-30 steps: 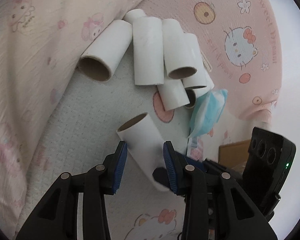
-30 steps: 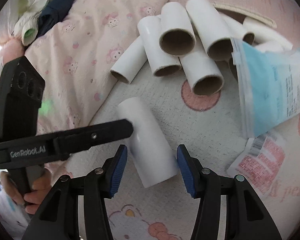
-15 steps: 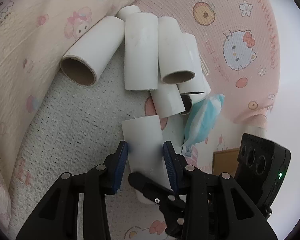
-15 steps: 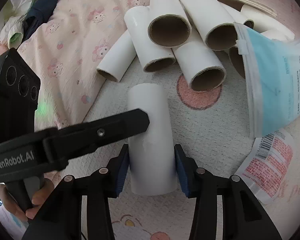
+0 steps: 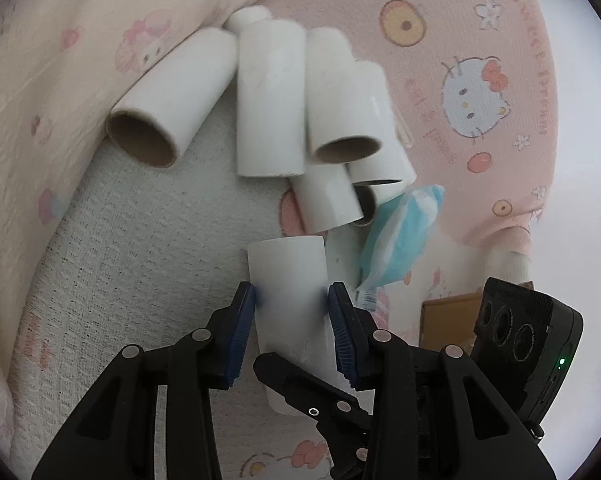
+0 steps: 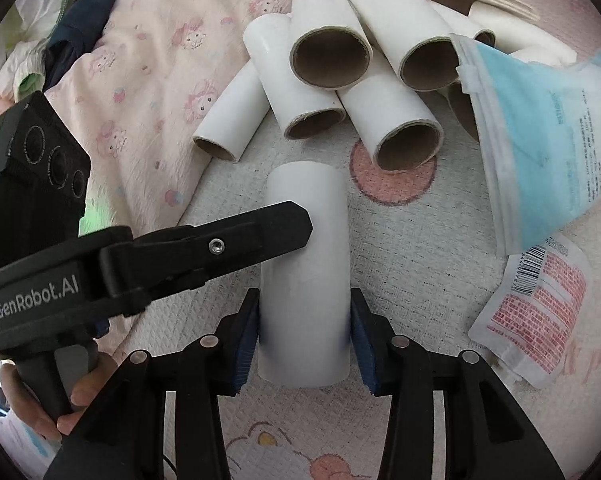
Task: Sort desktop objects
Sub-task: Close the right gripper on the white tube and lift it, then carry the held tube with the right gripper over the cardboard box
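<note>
We see a white cardboard tube (image 6: 305, 276) lying low in the middle of both frames on the knitted mat (image 6: 412, 248). The right gripper (image 6: 305, 332) has just been closing and now clamps the tube's near end. The left gripper (image 5: 292, 320) also has both blue pads against it. A heap of tubes (image 6: 340, 80) fills the upper centre, and a blue mask pack (image 6: 540, 136) lies at right.

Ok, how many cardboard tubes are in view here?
8 at least: one lone tube lying apart at the front, five stacked in the pile behind it, and two back tubes at the far right. The blue packet may hide others.
</note>
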Tool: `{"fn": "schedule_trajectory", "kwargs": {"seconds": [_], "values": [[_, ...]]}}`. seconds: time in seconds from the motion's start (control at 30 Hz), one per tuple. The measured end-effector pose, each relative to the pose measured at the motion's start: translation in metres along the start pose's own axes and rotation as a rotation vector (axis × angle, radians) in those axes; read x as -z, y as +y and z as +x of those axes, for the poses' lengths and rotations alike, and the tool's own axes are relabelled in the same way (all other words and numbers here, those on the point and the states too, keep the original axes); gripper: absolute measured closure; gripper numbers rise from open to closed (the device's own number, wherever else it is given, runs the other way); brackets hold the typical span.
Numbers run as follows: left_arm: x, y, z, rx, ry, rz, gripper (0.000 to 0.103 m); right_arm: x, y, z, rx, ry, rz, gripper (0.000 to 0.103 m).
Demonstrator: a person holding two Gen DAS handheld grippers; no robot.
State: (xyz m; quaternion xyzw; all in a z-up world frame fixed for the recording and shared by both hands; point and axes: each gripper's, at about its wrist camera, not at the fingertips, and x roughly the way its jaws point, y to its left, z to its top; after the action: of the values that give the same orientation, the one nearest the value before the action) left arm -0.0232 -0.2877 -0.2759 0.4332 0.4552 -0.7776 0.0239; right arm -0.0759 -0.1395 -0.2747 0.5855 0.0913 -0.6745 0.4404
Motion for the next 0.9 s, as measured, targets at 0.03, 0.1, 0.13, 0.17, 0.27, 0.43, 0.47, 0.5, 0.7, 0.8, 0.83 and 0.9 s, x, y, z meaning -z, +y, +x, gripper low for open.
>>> {"fn": "schedule_trajectory", "kwargs": {"seconds": [0.03,0.1,0.13,0.17,0.27,0.43,0.47,0.5,0.7,0.8,0.83,0.9], "values": [[0.000,-0.004,-0.002,0.002,-0.006,0.008,0.061,0.001,0.000,-0.004,-0.003,-0.014,0.002,0.063],[-0.001,-0.016,-0.010,0.009,-0.023,0.033,0.061,0.001,0.002,-0.013,-0.001,-0.034,-0.004,0.063],[-0.001,-0.022,-0.014,0.013,-0.031,0.043,0.061,0.001,0.004,-0.020,0.004,-0.050,-0.014,0.063],[-0.002,-0.028,-0.018,0.019,-0.038,0.056,0.061,0.002,0.006,-0.026,0.007,-0.067,-0.023,0.063],[-0.005,-0.055,-0.030,0.035,-0.061,0.116,0.061,0.003,0.012,-0.051,0.029,-0.133,-0.051,0.063],[-0.013,-0.094,-0.040,0.097,-0.070,0.166,0.059,-0.013,0.008,-0.098,0.040,-0.238,-0.055,0.063],[-0.014,-0.103,-0.041,0.113,-0.067,0.182,0.059,-0.015,0.010,-0.105,0.046,-0.252,-0.054,0.063],[-0.015,-0.112,-0.042,0.124,-0.066,0.198,0.059,-0.019,0.013,-0.108,0.054,-0.267,-0.052,0.063],[-0.007,-0.173,-0.039,0.165,-0.060,0.330,0.058,-0.005,-0.015,-0.164,0.100,-0.377,-0.019,0.063],[-0.001,-0.198,-0.033,0.176,-0.052,0.368,0.056,0.000,-0.025,-0.186,0.122,-0.423,0.011,0.063],[0.000,-0.206,-0.031,0.180,-0.050,0.380,0.056,0.004,-0.029,-0.194,0.128,-0.438,0.016,0.063],[0.006,-0.220,-0.027,0.177,-0.035,0.412,0.056,0.009,-0.030,-0.202,0.156,-0.457,0.019,0.063]]}}
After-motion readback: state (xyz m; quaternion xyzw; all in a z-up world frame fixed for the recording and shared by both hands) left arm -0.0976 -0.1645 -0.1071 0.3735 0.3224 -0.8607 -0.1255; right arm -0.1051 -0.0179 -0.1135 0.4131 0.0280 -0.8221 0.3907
